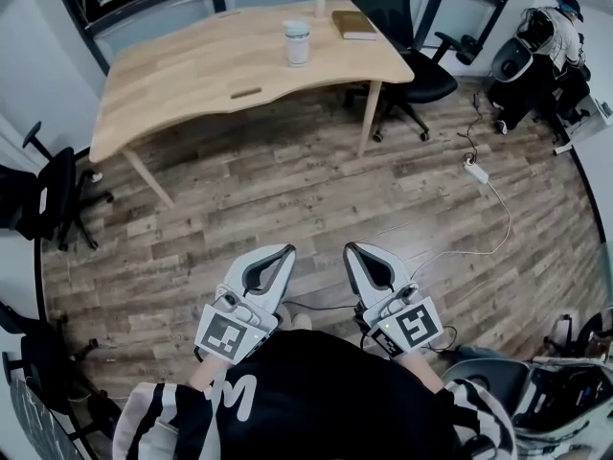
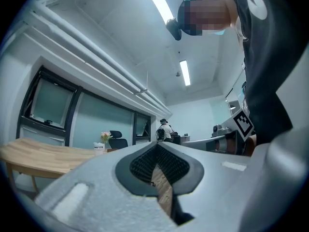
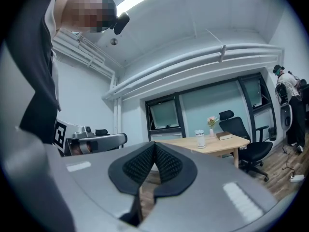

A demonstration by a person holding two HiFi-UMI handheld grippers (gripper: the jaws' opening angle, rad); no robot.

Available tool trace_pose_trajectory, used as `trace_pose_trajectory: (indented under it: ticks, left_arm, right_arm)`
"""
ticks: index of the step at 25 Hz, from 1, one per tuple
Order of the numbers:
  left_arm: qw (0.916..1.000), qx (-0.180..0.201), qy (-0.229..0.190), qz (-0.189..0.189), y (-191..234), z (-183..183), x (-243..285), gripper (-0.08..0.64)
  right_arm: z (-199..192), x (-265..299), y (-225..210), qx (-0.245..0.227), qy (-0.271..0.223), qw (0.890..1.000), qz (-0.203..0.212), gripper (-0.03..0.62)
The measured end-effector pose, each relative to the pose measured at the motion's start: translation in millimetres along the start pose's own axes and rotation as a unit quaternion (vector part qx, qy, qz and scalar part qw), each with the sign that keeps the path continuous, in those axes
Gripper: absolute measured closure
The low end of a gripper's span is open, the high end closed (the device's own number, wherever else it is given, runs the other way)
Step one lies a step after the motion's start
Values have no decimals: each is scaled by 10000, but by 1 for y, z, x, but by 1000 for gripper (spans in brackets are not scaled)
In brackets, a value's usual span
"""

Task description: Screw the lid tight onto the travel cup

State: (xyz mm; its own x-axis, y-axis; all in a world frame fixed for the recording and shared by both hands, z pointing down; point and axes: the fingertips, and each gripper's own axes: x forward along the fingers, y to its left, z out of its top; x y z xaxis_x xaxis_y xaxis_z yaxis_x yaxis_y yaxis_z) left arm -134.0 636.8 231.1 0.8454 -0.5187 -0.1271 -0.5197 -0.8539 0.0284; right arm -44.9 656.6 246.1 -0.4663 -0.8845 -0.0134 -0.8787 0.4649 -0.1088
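The table [image 1: 172, 84] stands well ahead of the jaws of the left gripper [image 1: 282, 251] and the right gripper [image 1: 352, 248], the 2 side by side. On its far part stands the travel cup [image 1: 297, 43], with the book [image 1: 354, 24] and the vase [image 1: 320, 6] behind it to the right. 1 office chair [image 1: 407, 36] is behind the table, ahead and right of the right jaws.

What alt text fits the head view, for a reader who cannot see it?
A person holds the left gripper and the right gripper, both shut and empty, low over a wooden floor. Across the room, a travel cup stands on a wooden table near a book.
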Motion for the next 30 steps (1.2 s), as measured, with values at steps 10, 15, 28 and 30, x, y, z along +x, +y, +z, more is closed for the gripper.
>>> trace_pose_trajectory:
  ticks: [10, 15, 28, 30]
  left_arm:
    - [9998, -28, -53, 185, 11, 1, 6, 560]
    - [9991, -262, -296, 144, 18, 8, 17, 560]
    - [9992, -167, -324, 169, 59, 2, 41, 560]
    - [9991, -184, -353, 157, 68, 2, 45, 560]
  right_arm:
    - [5, 6, -16, 177, -167, 9997, 8, 592]
    - [8, 6, -22, 92, -165, 9998, -64, 592]
    - [13, 41, -55, 131, -215, 9995, -189, 592]
    - [14, 51, -58, 94, -228, 9995, -178, 592]
